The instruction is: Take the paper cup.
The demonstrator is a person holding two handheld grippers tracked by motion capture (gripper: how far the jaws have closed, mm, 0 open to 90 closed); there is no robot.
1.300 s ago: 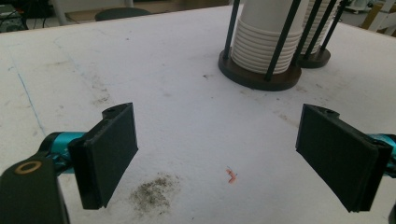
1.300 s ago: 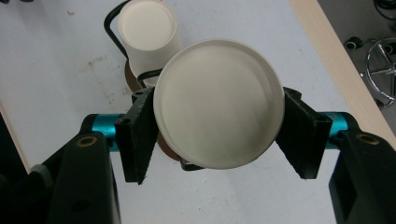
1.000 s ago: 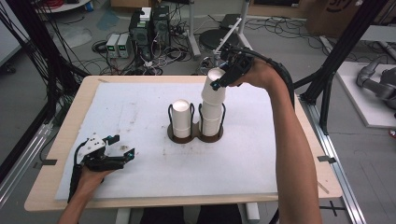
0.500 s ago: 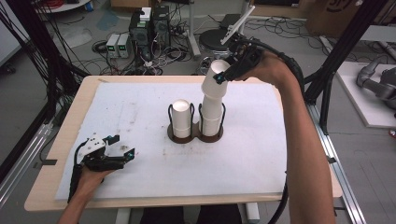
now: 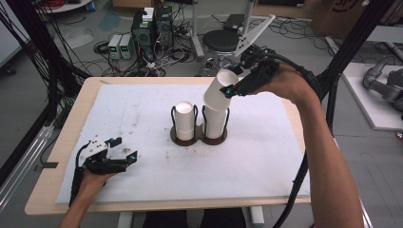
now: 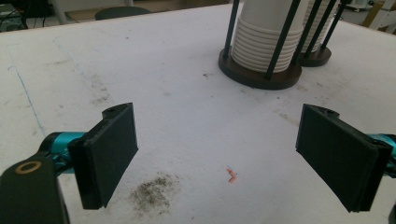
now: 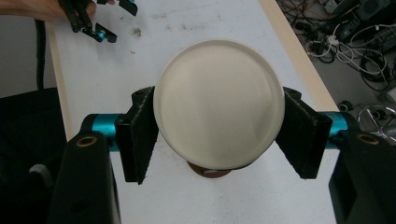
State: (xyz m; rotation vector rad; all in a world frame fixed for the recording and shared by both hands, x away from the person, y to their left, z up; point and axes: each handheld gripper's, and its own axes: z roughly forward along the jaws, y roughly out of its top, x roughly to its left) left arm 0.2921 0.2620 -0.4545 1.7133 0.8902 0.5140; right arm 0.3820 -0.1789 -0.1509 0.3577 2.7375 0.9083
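Note:
My right gripper (image 5: 229,90) is shut on a white paper cup (image 5: 219,86), held tilted just above the right-hand stack of cups (image 5: 215,121). In the right gripper view the cup's round bottom (image 7: 218,102) sits between the two pads (image 7: 138,133), with the holder's base (image 7: 209,172) below it. A second stack (image 5: 184,120) stands in the left half of the dark twin holder (image 5: 197,139). At the front left my left gripper (image 5: 125,148) rests on the white mat, open and with nothing in it (image 6: 217,154). It faces the stacks (image 6: 261,42).
The white mat (image 5: 266,156) covers most of the wooden table (image 5: 43,199). Small dirt smudges (image 6: 152,193) lie near the left gripper. Beyond the far edge are a stool (image 5: 223,40), electronics boxes (image 5: 147,26) and cables on the floor.
My right hand has moved right and slightly up, and the cup has tilted over at the top of the right stack. The left gripper has not moved.

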